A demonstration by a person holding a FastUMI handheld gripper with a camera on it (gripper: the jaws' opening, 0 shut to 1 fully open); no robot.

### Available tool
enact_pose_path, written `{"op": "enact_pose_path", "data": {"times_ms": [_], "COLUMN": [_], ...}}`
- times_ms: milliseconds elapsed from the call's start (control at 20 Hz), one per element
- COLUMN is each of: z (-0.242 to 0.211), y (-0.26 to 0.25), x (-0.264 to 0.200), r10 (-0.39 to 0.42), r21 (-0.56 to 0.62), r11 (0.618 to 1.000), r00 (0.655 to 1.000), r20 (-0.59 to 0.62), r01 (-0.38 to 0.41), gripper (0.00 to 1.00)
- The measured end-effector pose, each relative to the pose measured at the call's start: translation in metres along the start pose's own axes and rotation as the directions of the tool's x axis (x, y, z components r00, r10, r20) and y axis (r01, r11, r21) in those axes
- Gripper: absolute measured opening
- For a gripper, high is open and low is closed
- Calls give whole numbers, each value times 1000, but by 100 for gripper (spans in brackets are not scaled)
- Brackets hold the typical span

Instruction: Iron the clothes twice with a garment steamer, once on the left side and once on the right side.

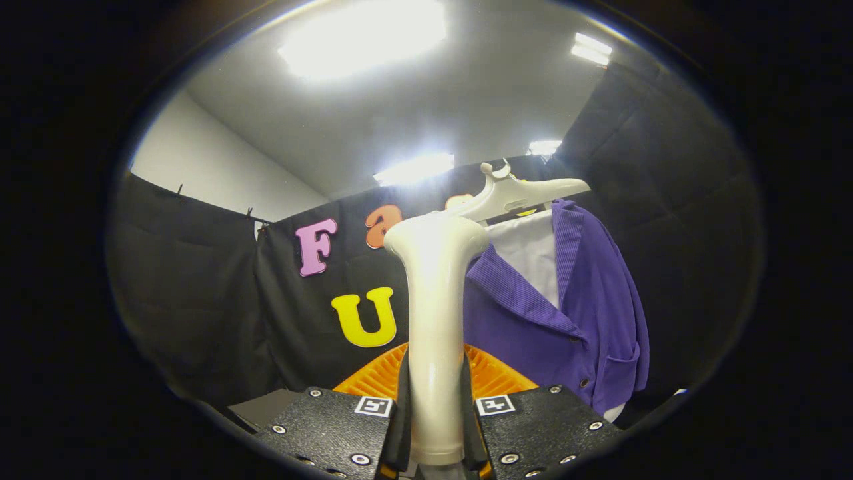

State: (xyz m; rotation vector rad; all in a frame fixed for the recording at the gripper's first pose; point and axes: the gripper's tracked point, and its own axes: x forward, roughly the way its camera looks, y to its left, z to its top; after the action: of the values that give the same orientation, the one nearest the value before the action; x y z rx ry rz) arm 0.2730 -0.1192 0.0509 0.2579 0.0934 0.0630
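My gripper (pixel 434 427) is shut on the cream-white handle of the garment steamer (pixel 436 313), which rises upright between the fingers and ends in a wider rounded head. Just beyond and to the right of the steamer head hangs a purple corduroy jacket (pixel 566 313) over a white inner garment (pixel 530 257), on a white hanger (pixel 516 190). The jacket has dark buttons and a chest pocket on its right side. The steamer covers the jacket's left edge.
An orange ribbed object (pixel 373 377) lies low behind the fingers, partly hidden by them and the steamer. Black cloth walls (pixel 193 300) enclose the booth on the left, back and right. Bright ceiling lights (pixel 363 33) glare overhead.
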Motion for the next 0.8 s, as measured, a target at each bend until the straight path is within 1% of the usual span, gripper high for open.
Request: {"op": "enact_pose_path", "data": {"times_ms": [200,350,550,800], "z": [-15,-37,-76,-137], "y": [-22,-35,-47,-71], "x": [45,59,50,28], "r10": [-38,-70,-90,-130], "r21": [18,18,21,49], "r11": [999,997,995,988], "r00": [998,994,986,962], "r20": [-45,-87,-143,-242], "r01": [39,72,94,146], "gripper": [31,31,31,31]}}
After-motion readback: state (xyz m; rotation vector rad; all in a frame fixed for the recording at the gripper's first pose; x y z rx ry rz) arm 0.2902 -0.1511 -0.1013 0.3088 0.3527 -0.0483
